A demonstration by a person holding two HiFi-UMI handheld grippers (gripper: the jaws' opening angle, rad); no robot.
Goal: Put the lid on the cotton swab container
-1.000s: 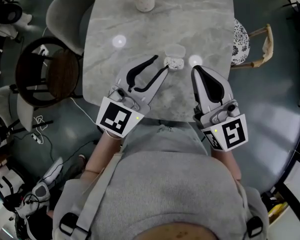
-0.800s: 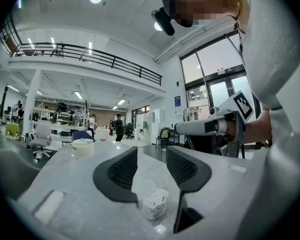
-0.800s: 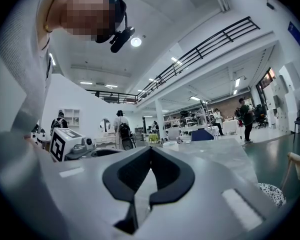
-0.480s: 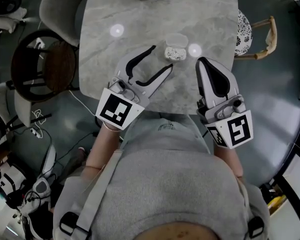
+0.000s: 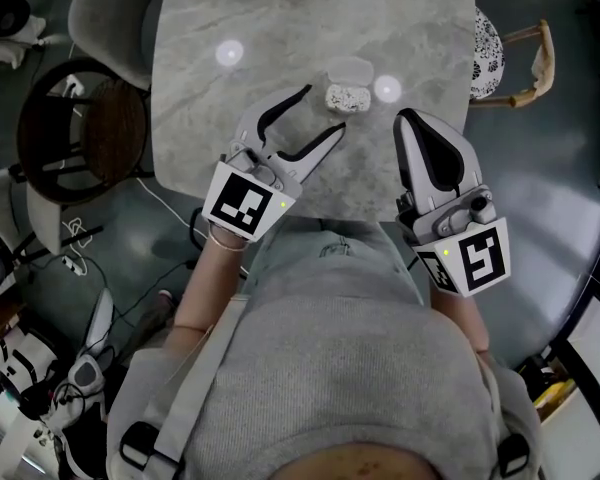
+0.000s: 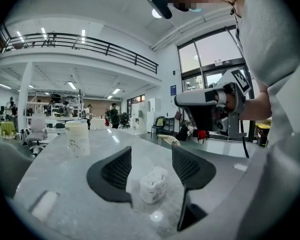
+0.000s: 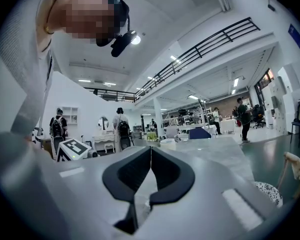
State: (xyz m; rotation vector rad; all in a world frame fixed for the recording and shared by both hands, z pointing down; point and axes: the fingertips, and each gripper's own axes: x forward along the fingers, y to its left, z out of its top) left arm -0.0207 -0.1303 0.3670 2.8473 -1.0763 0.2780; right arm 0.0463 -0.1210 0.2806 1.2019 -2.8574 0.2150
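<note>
In the head view the cotton swab container (image 5: 342, 99) is standing uncapped on the table (image 5: 200, 118), just at the tips of the left gripper (image 5: 322, 110), with its clear lid (image 5: 349, 68) lying just beyond it, further from those jaws; the right gripper (image 5: 408, 120) is hovering off to the side, apart from both; in the left gripper view the left gripper (image 6: 151, 156) is showing jaws that have just been opening wide, the container (image 6: 153, 185) sitting in the gap between them and touching neither pad; it is looking small, light and thin-walled, likely to skid or tip on the smooth stone, so a low hold across its side walls is seeming wise, while the thin, slippery lid is asking for a gentle pinch by opposite edges; in the right gripper view the right gripper (image 7: 151, 151) is pressing its jaws together on nothing
</note>
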